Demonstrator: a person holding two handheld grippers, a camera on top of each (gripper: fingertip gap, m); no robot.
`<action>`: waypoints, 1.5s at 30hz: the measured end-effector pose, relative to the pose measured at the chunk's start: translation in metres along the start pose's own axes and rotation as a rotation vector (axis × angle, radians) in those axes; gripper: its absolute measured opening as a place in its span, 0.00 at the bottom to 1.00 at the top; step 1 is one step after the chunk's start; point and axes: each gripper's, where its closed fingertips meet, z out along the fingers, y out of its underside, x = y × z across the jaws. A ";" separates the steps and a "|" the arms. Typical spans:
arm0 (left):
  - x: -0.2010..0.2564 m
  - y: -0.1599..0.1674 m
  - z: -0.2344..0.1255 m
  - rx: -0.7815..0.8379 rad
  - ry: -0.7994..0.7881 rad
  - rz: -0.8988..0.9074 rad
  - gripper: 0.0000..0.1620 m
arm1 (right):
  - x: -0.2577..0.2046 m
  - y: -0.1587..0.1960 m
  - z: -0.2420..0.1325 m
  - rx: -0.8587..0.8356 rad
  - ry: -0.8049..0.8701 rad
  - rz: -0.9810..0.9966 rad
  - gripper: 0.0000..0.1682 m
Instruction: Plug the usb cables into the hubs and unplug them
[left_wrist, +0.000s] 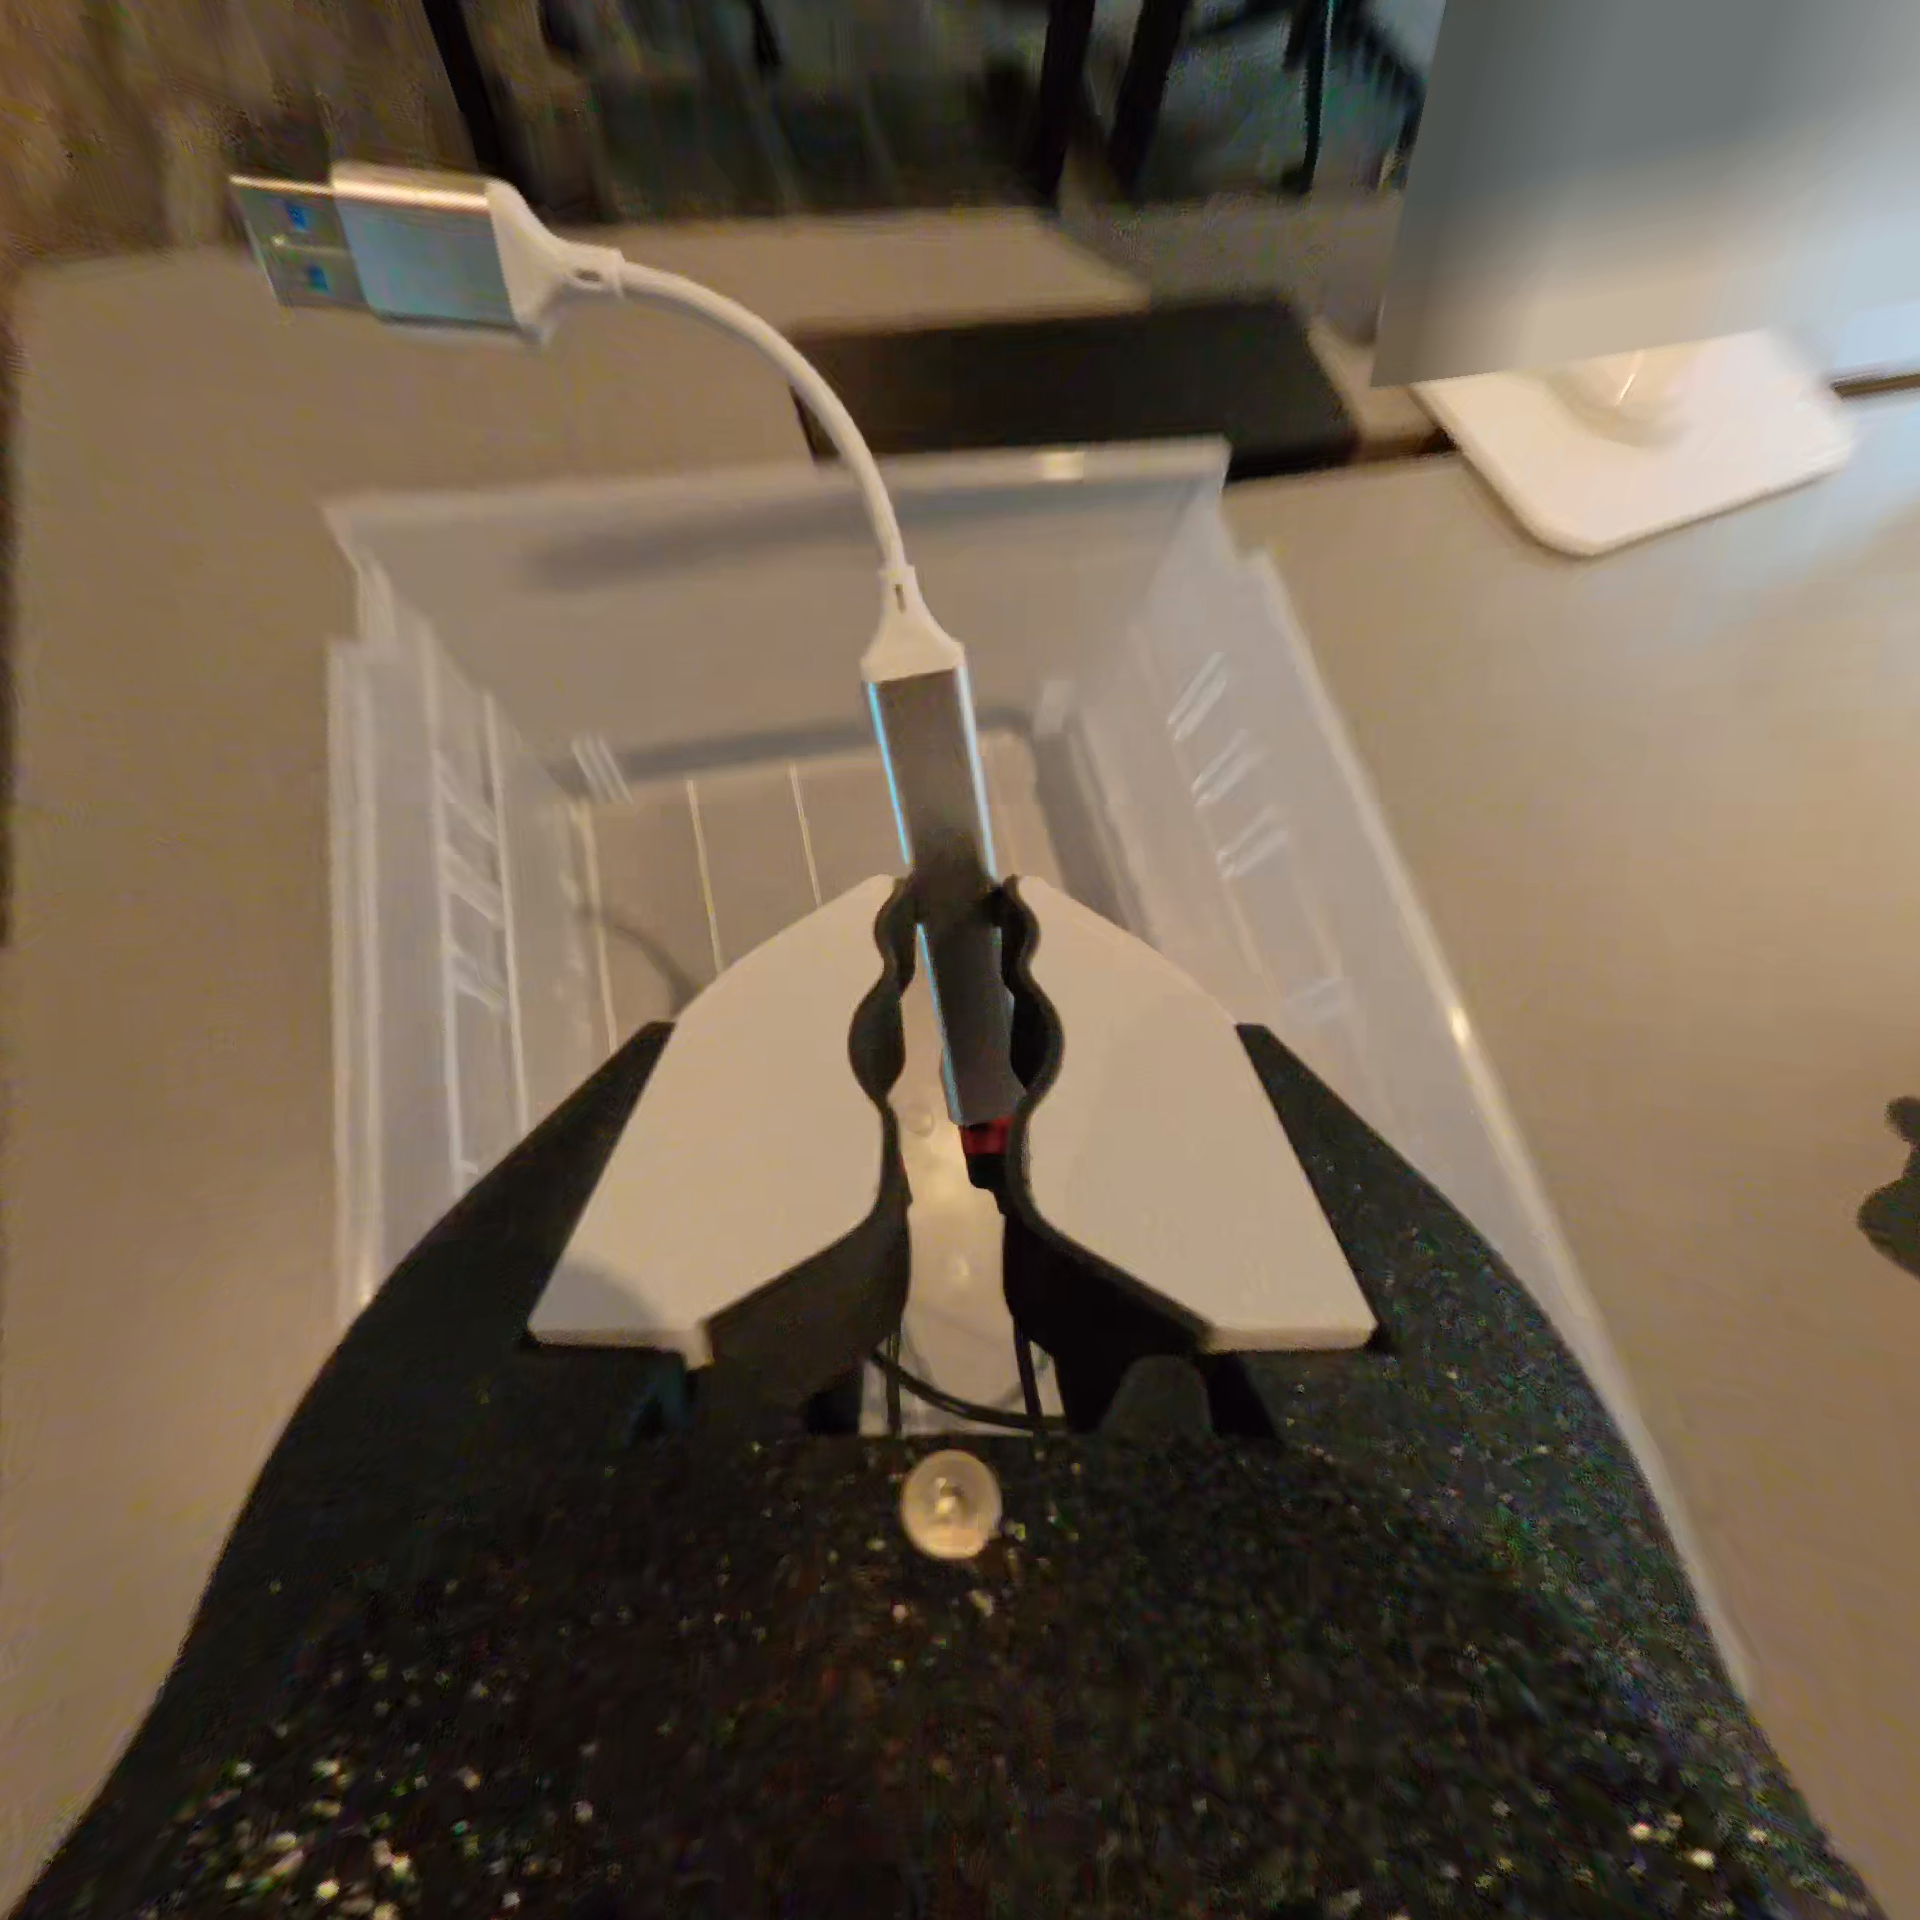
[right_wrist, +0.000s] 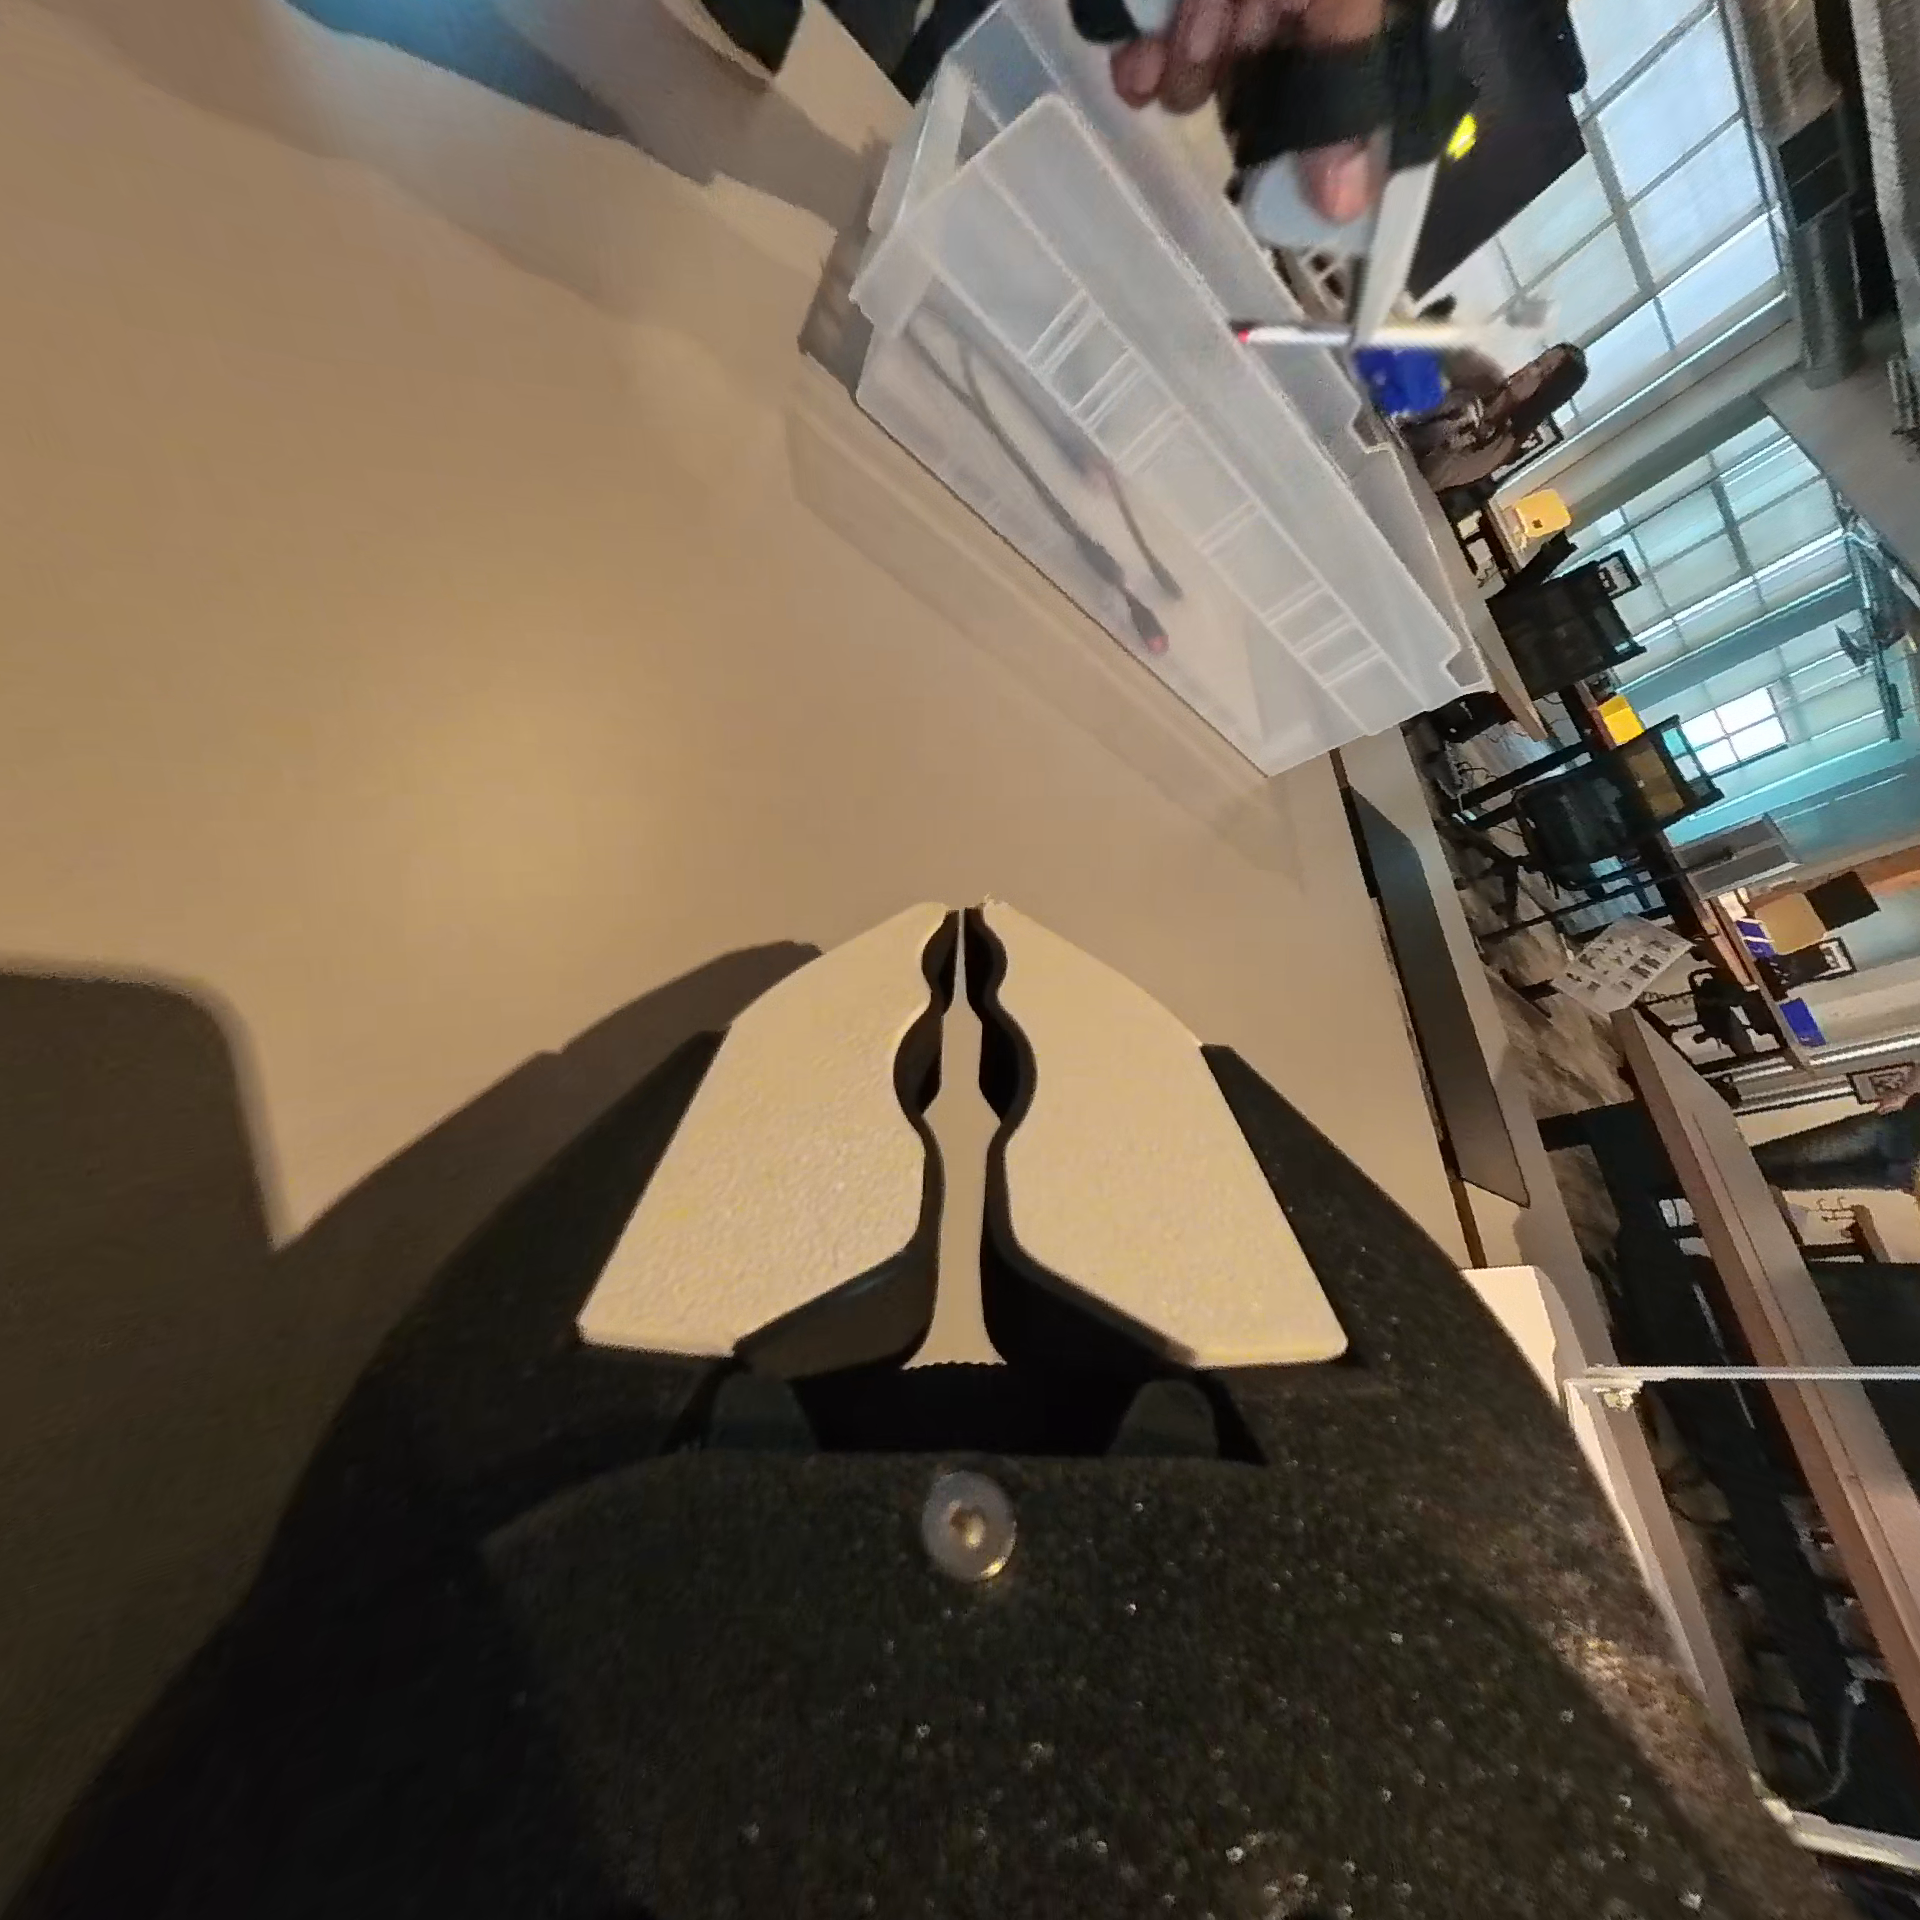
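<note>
Left gripper (left_wrist: 954, 894), white textured plates over scalloped dark pads, pinched on a slim brushed-metal hub (left_wrist: 940, 821) held nearly upright above a clear ribbed plastic bin (left_wrist: 436, 790). From the hub's far end, a short white rubbery lead (left_wrist: 821, 384) curving up and left to a silver plug (left_wrist: 364, 249) hanging in the air. At the hub's near end, a red-and-black plug (left_wrist: 975, 1141) seated, thin dark cables (left_wrist: 1023, 1371) trailing below. Bin resting on a smooth matte beige worktop (left_wrist: 1558, 727), with a white monitor base (left_wrist: 1642, 436) at the far right. Right gripper (right_wrist: 962, 914) pressed almost together on nothing, tipped sideways over bare worktop, well apart from the bin (right_wrist: 1226, 582); blurred dark cables (right_wrist: 1081, 530) lying inside the bin.
</note>
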 end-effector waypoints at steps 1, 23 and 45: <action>0.003 -0.012 -0.009 0.058 -0.008 0.020 0.09 | 0.001 0.000 0.000 0.002 0.002 0.004 0.00; 0.027 -0.065 0.000 0.252 -0.168 0.536 0.10 | 0.004 -0.001 -0.005 0.002 0.030 -0.023 0.00; 0.020 -0.066 -0.063 0.005 -0.544 0.947 0.10 | 0.004 -0.006 -0.003 0.012 0.038 -0.042 0.00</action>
